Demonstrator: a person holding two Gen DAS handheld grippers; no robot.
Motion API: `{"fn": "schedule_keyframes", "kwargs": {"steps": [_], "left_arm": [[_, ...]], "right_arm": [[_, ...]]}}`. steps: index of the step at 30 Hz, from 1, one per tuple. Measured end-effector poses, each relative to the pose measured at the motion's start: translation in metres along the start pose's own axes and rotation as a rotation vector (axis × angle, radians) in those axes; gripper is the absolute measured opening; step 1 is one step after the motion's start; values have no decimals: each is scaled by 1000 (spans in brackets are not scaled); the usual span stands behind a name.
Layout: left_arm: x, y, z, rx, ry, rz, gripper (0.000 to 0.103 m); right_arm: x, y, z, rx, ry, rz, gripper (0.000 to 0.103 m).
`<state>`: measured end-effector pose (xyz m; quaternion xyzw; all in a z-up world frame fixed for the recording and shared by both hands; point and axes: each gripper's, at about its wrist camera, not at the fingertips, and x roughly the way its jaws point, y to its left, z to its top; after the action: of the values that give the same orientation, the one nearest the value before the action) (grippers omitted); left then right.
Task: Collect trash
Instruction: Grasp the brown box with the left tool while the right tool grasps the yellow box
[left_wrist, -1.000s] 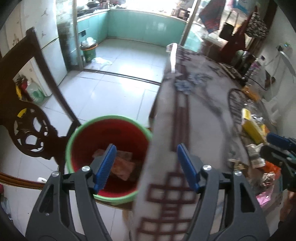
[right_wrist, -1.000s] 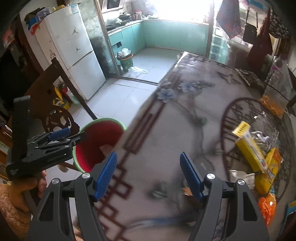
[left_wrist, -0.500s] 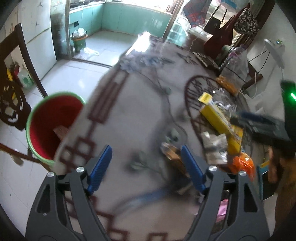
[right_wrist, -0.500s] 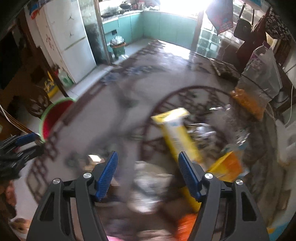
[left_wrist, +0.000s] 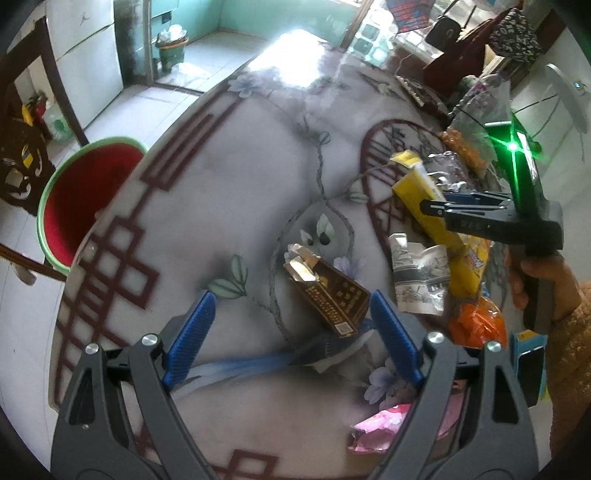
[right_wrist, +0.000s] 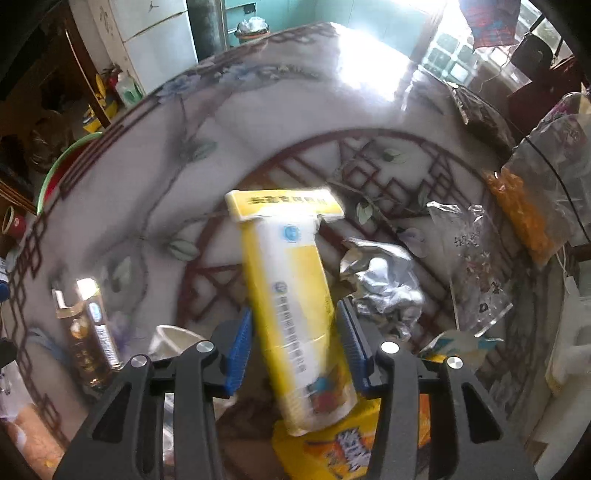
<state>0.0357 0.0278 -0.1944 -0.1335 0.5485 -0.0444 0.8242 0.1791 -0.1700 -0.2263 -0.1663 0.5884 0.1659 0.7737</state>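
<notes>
My left gripper (left_wrist: 291, 339) is open above the table, with a brown and gold carton (left_wrist: 327, 291) lying between and just beyond its fingers. A crushed paper cup (left_wrist: 419, 275) lies to its right. My right gripper (right_wrist: 297, 345) is open, its fingers on either side of a long yellow box (right_wrist: 291, 295), not clamped on it. The same yellow box (left_wrist: 428, 206) and right gripper (left_wrist: 465, 208) show in the left wrist view. The red bin with a green rim (left_wrist: 79, 195) stands on the floor left of the table.
More litter lies on the patterned table (left_wrist: 229, 184): orange wrapper (left_wrist: 478, 321), pink wrapper (left_wrist: 384, 430), crumpled foil (right_wrist: 384, 280), clear plastic bags (right_wrist: 476, 258), a yellow packet (right_wrist: 332, 452). A dark wooden chair (left_wrist: 22, 155) stands beside the bin.
Both grippers swung from the bin side over to the litter on the table. The right gripper came down around the yellow box; the left now hovers by the brown carton.
</notes>
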Motion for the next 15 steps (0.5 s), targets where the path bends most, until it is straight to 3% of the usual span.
{"fn": "schedule_keyframes", "kwargs": {"steps": [5,13,15], "left_arm": [[17,-7,-3,-14,51,-18,83],[62,-24,0,-38,149,-53,83],[73,-25,2,-60,166,-50,75]], "right_arm": [[10,-6,-4,21,8,-5,40],[-57,-18,-18,160,-191,67,33],[-71,-18,-23,182,-222,75,33]]}}
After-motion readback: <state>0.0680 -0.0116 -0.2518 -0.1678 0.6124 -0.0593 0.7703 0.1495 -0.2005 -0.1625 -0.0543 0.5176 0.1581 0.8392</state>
